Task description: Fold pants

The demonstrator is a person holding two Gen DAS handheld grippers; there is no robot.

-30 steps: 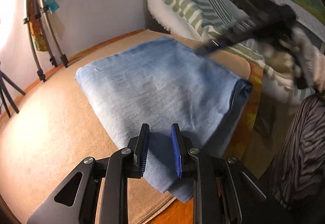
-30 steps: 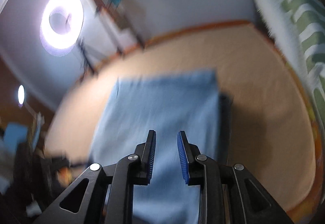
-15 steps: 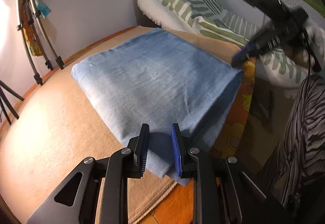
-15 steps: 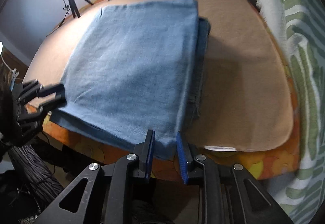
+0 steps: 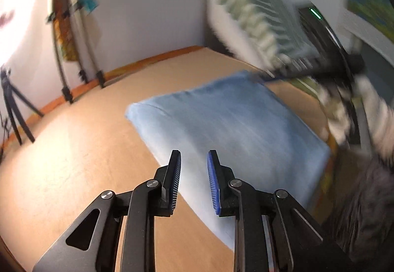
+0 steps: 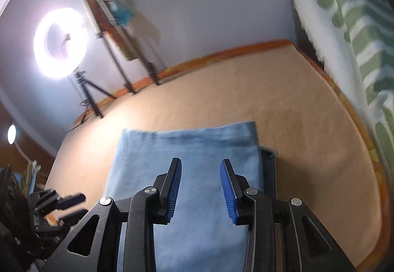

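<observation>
Behind the bed a pale wall carried a bright ring light on a tripod (image 6: 61, 42), at the upper left of the right wrist view. On the tan blanket of the bed (image 5: 73, 161) lay the light blue denim pants (image 5: 229, 131), already folded to a thick rectangular packet, at the centre right of the left wrist view. A green and white striped pillow (image 6: 344, 33) stood at the right edge of the frame.

Each left hand-held gripper (image 5: 193, 161) jaw stood a little apart from the other, with nothing between them, above the near edge of the packet. The right hand-held gripper (image 6: 200, 168) had just been opening its jaws, and they also were empty, over the middle of the blue cloth.

I judge the denim soft but rather heavy; it will bend where it is lifted and the layers may slide on each other. The dark inner layer showed at the right side of the packet in the right wrist view, so the stack was not quite even. A good hold would be at the two corners of one short edge, taking all layers together.
</observation>
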